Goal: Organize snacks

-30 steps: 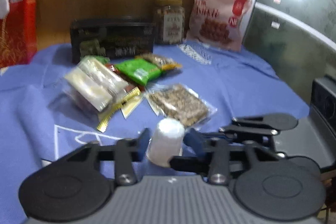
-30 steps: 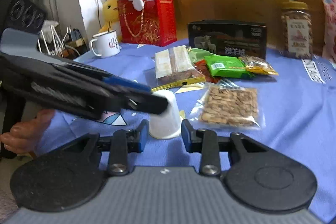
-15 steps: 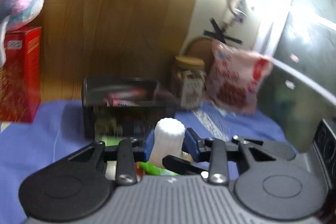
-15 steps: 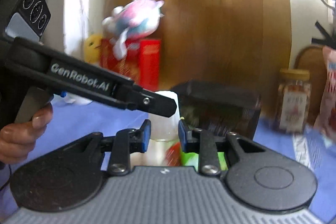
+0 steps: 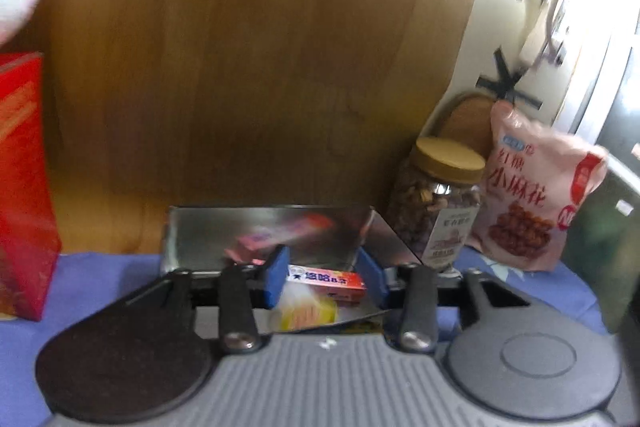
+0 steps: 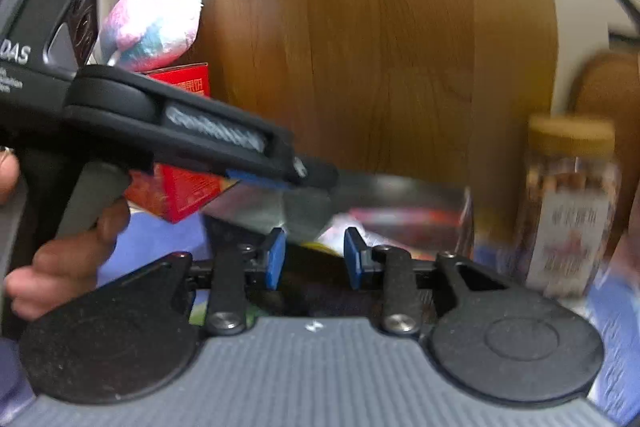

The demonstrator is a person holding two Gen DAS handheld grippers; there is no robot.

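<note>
One pink snack box (image 5: 326, 281) lies crosswise.

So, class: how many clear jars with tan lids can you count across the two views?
1: the clear plastic nut jar with a tan lid stands at the wooden backboard, between the shiny metal tin and the pink snack bag. Others may be hidden.

I've got a wooden panel (image 5: 248, 59) filling the back, cream wall (image 5: 500, 39) right, glare top right, blue-covered worktop (image 5: 104, 275) below.

Shiny metal tin (image 5: 208, 231), matt wood panel (image 5: 248, 67), blue cloth (image 5: 104, 275)
</note>
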